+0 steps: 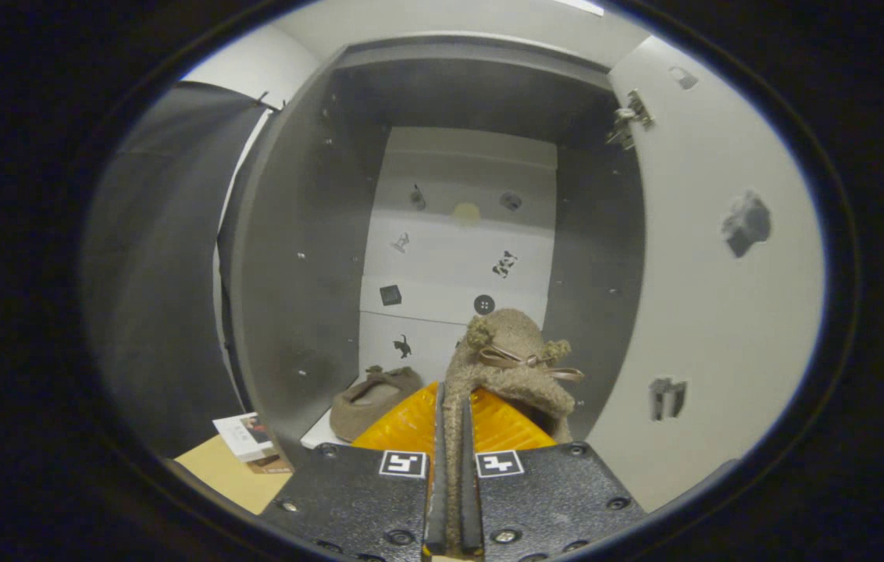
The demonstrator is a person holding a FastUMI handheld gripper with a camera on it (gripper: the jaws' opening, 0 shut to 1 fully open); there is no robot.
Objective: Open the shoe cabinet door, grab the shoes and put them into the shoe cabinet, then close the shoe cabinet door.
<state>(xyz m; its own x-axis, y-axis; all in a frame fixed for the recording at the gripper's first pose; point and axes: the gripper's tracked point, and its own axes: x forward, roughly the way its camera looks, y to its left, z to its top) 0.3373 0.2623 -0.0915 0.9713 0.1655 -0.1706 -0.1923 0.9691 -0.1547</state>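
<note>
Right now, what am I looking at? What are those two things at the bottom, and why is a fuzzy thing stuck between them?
This picture comes from a camera riding on a hand-held gripper, a tool a person carries. The two fingers at the bottom work like tongs. They are squeezed shut on a fuzzy slipper with a little bow, holding it up. Ahead is an open shoe cabinet; its door is swung out beside the slipper. A second slipper already lies on the cabinet's shelf, just ahead of the fingers. Small stickers dot the back panel. Outside the cabinet, a small booklet lies on a tan surface.
</note>
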